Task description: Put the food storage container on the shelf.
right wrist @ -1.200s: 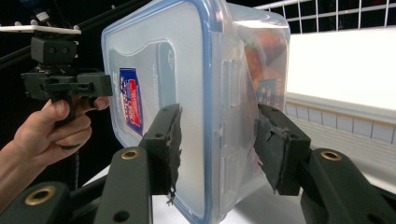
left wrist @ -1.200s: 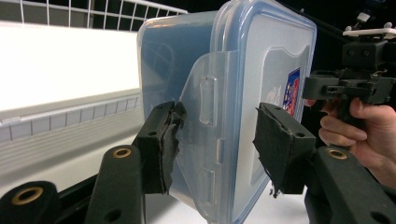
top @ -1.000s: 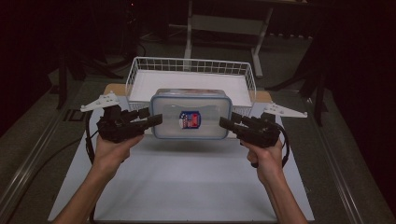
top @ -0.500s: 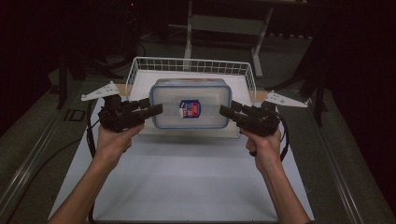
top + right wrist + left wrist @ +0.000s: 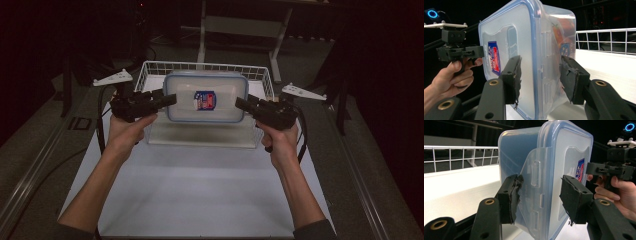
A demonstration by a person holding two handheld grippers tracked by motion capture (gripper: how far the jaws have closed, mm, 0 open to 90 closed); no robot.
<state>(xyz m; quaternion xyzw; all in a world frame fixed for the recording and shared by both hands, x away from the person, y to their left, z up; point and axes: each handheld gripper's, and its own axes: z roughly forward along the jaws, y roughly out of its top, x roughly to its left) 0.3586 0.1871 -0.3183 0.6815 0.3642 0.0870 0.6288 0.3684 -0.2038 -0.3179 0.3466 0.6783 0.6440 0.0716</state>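
Container (image 5: 205,97) hangs lidded and level over the wire basket (image 5: 260,75), pinched at opposite ends — left gripper (image 5: 162,101) and right gripper (image 5: 246,106) each clamp a side latch flap, likely so the load stays balanced above the white table (image 5: 200,190).

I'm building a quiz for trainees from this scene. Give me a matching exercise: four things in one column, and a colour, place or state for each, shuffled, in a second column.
Things:
1. box
2. basket
3. label
4. left gripper

Descriptions:
A. white wire, at the far end of the table
B. black, at one short end of the box
C. clear with a blue rim, held up between both grippers
D. red and blue, in the middle of the lid

Pairs: 1-C, 2-A, 3-D, 4-B
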